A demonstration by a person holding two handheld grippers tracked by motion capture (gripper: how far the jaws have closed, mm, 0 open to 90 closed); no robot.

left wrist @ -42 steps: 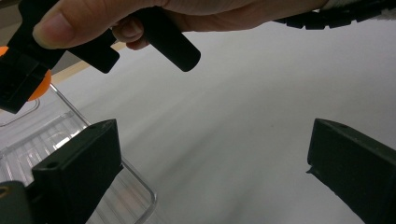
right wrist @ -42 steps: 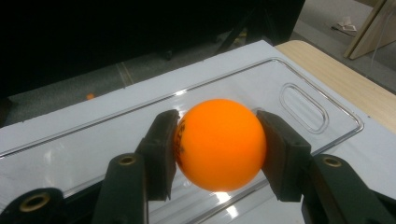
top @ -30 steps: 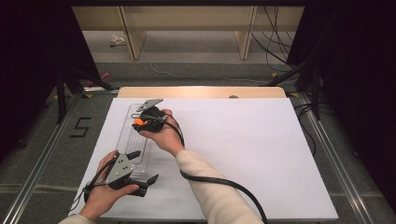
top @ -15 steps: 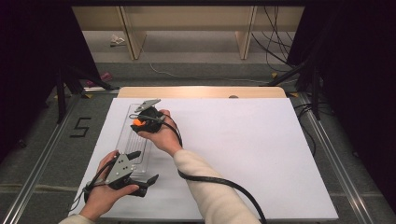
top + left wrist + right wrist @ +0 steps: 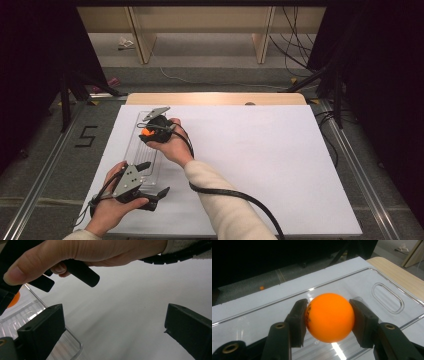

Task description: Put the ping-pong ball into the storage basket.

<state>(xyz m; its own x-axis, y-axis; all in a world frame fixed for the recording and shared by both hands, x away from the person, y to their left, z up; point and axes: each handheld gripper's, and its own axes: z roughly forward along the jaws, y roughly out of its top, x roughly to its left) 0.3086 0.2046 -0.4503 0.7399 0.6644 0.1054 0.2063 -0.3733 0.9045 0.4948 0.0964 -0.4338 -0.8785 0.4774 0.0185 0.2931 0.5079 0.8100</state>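
Ball (image 5: 329, 317), orange, is clamped between the two pads of the right gripper (image 5: 329, 321), one pad on each side, held above the clear plastic tray (image 5: 372, 277). In the high view the ball (image 5: 146, 132) sits at the far left part of the white table sheet (image 5: 280, 165), over the tray's far half.

Right hand (image 5: 172, 142) reaches forward and left across the sheet, wrist angled, gripper body on top of the tray zone, cable (image 5: 235, 197) trailing back along the cream sleeve (image 5: 220, 200).

Left gripper (image 5: 150, 179) is at the near left, jaws spread wide with nothing between them: one jaw over the tray's near corner (image 5: 72, 345), the other over bare sheet. Left hand (image 5: 112, 207) holds it low and roughly level, pointing right and far.

Tray lies lengthwise, near to far, along the left side of the sheet, with an oval slot (image 5: 387, 297) at its far end. Wooden table edge (image 5: 215, 98) shows past the sheet. A "5" mark (image 5: 86, 136) is on the floor to the left.
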